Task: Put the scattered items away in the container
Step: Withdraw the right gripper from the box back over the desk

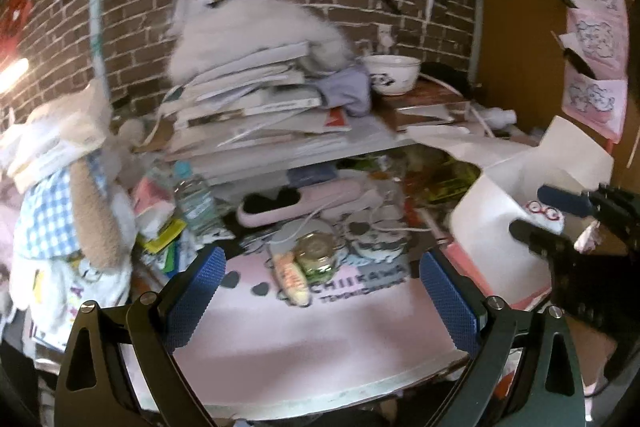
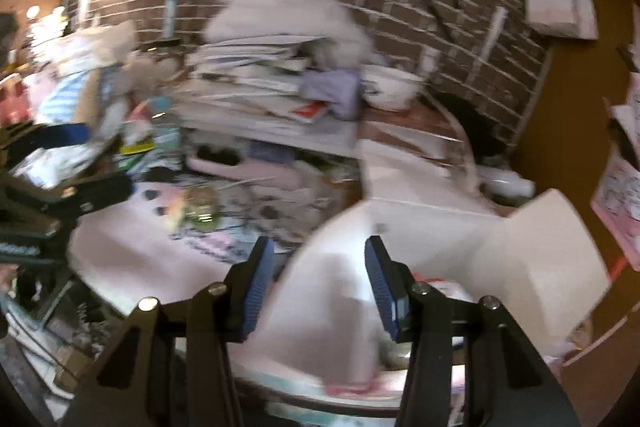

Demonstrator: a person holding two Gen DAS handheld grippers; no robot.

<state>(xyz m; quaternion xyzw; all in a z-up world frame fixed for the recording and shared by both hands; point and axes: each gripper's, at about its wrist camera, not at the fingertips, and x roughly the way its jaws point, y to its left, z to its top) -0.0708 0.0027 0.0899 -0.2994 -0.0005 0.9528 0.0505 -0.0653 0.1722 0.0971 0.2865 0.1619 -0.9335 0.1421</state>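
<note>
A small glass jar [image 1: 316,255] with a gold lid stands on the pink mat [image 1: 320,339], with a little yellow corn-shaped toy [image 1: 291,277] lying against its left side. My left gripper [image 1: 320,293] is open just short of them, nothing between its blue pads. The white cardboard box [image 1: 500,223] sits open at the right. My right gripper [image 1: 548,217] hovers open over it. The right wrist view is blurred: the right gripper [image 2: 322,279] is open and empty at the white box [image 2: 440,239], with the jar [image 2: 202,209] and left gripper [image 2: 92,163] off to the left.
A tall stack of books and papers [image 1: 248,99] with a fluffy white thing on top fills the back. A white bowl [image 1: 392,73] stands beside it. A plush toy in blue check [image 1: 60,211], a water bottle [image 1: 196,201] and a pink case [image 1: 296,203] crowd the left and middle.
</note>
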